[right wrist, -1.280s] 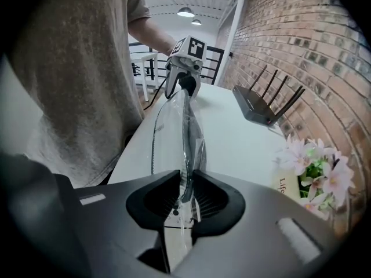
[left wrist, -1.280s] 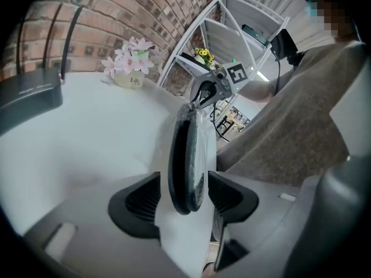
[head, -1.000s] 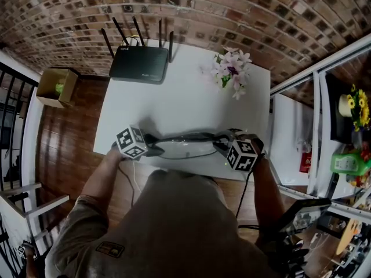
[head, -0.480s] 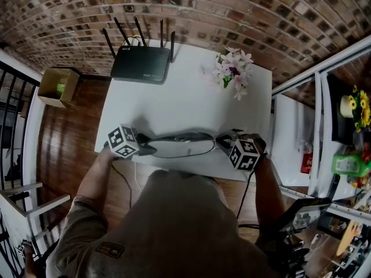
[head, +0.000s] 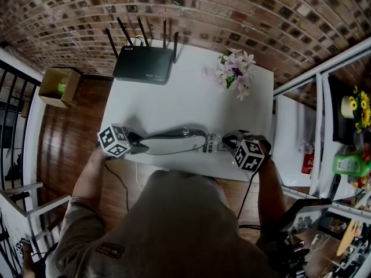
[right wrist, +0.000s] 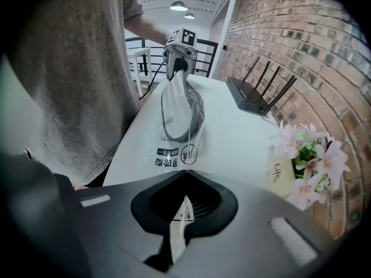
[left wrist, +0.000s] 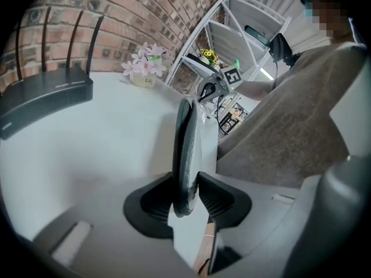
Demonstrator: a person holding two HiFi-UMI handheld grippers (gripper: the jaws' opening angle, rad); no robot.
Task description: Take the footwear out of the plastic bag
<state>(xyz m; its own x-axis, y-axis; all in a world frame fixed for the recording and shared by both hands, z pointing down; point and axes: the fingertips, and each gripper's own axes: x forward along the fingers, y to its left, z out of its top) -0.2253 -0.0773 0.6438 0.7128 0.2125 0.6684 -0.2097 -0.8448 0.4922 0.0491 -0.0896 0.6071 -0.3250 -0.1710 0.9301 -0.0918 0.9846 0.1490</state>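
Since a second ago the left gripper point(head: 138, 145) has slid toward the table's left edge, drawing the dark footwear point(head: 171, 141) out lengthwise, while the right gripper point(head: 227, 143) has stayed put near the white table's point(head: 185, 103) front right. From the head view, the footwear lies flat between the two claws, its right end still inside the clear plastic bag point(head: 211, 143). A black router point(head: 144, 64) and pink flowers point(head: 235, 71) stand at the far edge, and the router's white print is too small to read. In the left gripper view, the jaws have just been closing and now pinch the footwear's thin dark edge, which rises straight ahead from between the pads. In the right gripper view, the jaws are clamped tight on the bag's bare end. Just beyond them the film carries black printed characters and a round symbol, illegible. The flower pot point(right wrist: 281, 169) at right reads "Life".
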